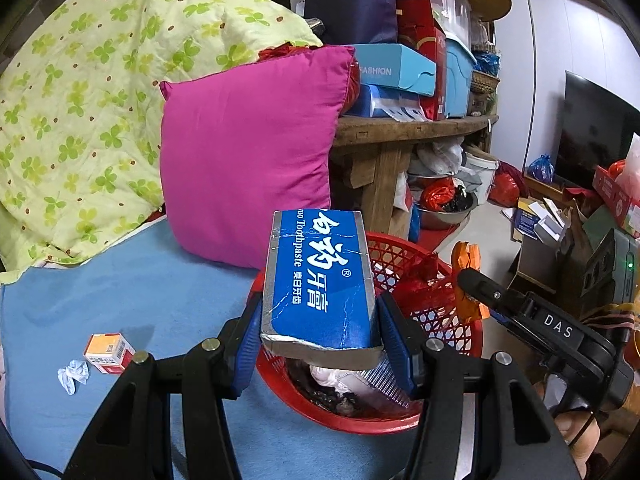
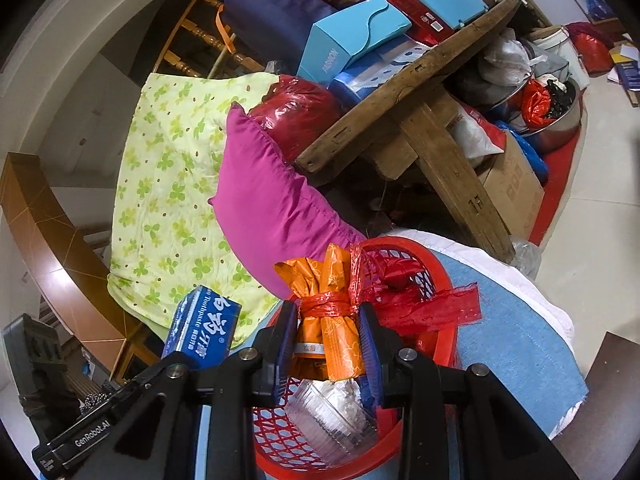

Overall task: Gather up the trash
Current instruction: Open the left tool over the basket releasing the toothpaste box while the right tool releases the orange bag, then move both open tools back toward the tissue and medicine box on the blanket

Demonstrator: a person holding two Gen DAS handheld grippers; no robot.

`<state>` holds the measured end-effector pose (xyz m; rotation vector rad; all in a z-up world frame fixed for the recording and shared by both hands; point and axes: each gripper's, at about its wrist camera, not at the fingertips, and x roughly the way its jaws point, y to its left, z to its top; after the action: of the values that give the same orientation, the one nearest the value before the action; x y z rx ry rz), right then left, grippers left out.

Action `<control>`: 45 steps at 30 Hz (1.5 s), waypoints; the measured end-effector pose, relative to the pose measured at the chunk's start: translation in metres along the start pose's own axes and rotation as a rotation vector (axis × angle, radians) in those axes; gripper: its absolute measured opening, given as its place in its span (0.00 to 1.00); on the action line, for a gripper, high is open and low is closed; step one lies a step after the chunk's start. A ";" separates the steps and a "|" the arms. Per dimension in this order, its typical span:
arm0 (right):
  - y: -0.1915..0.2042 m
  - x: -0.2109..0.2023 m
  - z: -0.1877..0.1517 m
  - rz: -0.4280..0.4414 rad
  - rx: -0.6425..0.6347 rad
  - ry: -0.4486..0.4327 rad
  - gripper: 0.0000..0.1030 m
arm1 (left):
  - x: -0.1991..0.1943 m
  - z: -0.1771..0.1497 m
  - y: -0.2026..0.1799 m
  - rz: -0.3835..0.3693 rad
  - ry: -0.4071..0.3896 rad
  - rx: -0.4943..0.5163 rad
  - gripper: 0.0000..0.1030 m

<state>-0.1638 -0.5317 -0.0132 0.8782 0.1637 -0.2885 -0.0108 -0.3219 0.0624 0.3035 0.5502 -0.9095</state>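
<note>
— Cluttered room: a wooden table (image 1: pixel 400 130) stacked with boxes, a pink pillow (image 1: pixel 248 148) leaning against it, a clover-print quilt (image 1: pixel 80 92) behind, all over a blue sheet (image 1: pixel 120 292).

— And the trash?

— A red basket (image 1: pixel 460 344) sits on the sheet in front of the pillow, with crumpled paper and clear plastic already inside. The left gripper (image 1: pixel 320 332) is clamped on a blue toothpaste box (image 1: pixel 320 280), pads pressing its two long sides, holding it tilted over the basket's near rim.

— What about the other one?

— The right gripper (image 2: pixel 328 340) is closed on an orange wrapper bundle (image 2: pixel 332 336) tied round with red plastic strip (image 2: pixel 328 306). It hangs above the basket (image 2: pixel 444 340), a loose red end trailing across the far rim. From the left camera the bundle (image 1: pixel 466 276) shows just beside the basket's right edge.

— Anything still lying out?

— Yes, on the sheet well to the left: a small orange-and-white box (image 1: pixel 109 353) and a crumpled tissue (image 1: pixel 73 375) just beside it.
</note>
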 end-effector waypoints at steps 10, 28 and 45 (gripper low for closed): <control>0.000 0.004 0.000 -0.006 -0.007 0.014 0.34 | 0.013 -0.003 0.000 -0.011 0.029 0.002 0.56; 0.002 0.012 -0.003 -0.017 -0.010 0.047 0.43 | 0.017 -0.008 0.007 -0.026 0.042 -0.021 0.56; 0.084 0.004 -0.034 0.065 -0.290 -0.049 0.60 | -0.032 -0.094 0.119 0.179 0.063 -0.197 0.60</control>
<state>-0.1345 -0.4553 0.0260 0.5870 0.1279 -0.2187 0.0399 -0.1866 0.0054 0.2002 0.6547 -0.6687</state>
